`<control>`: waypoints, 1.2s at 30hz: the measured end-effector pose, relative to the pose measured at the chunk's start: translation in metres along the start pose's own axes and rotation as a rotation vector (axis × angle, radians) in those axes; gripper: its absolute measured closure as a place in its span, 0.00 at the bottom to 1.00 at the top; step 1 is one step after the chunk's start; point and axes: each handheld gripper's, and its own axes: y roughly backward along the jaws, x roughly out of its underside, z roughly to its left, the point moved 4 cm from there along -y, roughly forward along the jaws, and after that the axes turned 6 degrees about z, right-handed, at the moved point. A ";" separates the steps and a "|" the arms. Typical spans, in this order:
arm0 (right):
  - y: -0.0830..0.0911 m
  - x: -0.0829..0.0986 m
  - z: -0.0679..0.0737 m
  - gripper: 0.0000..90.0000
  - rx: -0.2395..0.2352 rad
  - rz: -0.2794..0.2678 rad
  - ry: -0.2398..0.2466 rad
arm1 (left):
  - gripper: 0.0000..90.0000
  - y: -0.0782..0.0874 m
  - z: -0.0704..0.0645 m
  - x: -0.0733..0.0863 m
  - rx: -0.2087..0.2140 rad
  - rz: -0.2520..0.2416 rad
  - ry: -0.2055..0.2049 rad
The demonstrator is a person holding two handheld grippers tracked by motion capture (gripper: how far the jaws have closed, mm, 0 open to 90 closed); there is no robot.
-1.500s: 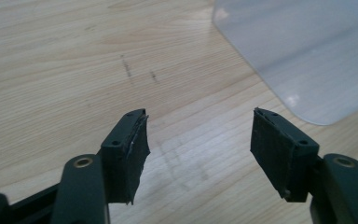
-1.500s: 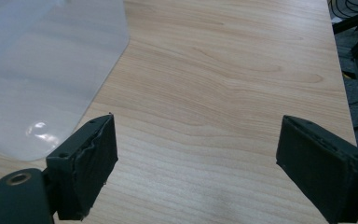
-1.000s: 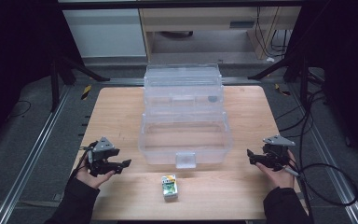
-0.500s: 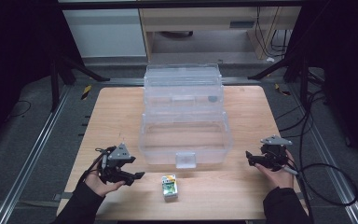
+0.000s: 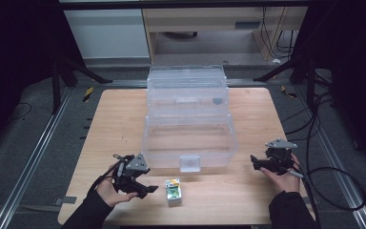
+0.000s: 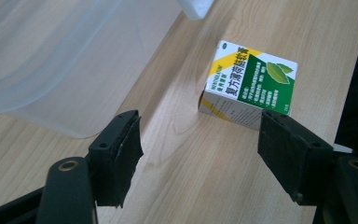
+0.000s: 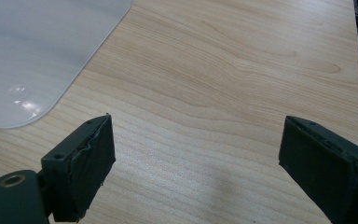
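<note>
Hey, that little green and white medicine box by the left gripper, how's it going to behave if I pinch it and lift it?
The medicine box looks like thin printed card, so it is probably light and may dent under a hard squeeze. Its flat faces should keep it from rolling. On the smooth wooden table it would likely slide if nudged. The left gripper stands open beside it, not touching.

A small medicine box (image 6: 249,84) lies flat on the wooden desk (image 5: 114,124), near its front edge; its top face is white and green with a yellow diagonal stripe, a leaf picture and printed Chinese characters; it sits closed, just in front of the clear plastic container's (image 5: 189,138) latch, not touching it.
</note>
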 end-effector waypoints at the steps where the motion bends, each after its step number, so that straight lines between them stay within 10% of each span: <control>1: 0.000 0.000 0.000 0.12 0.000 0.000 0.000 | 0.32 0.000 0.000 0.000 0.000 0.000 0.000; 36: -0.005 0.001 0.003 0.09 -0.002 0.023 0.036 | 0.18 -0.045 -0.028 -0.034 0.072 0.168 -0.139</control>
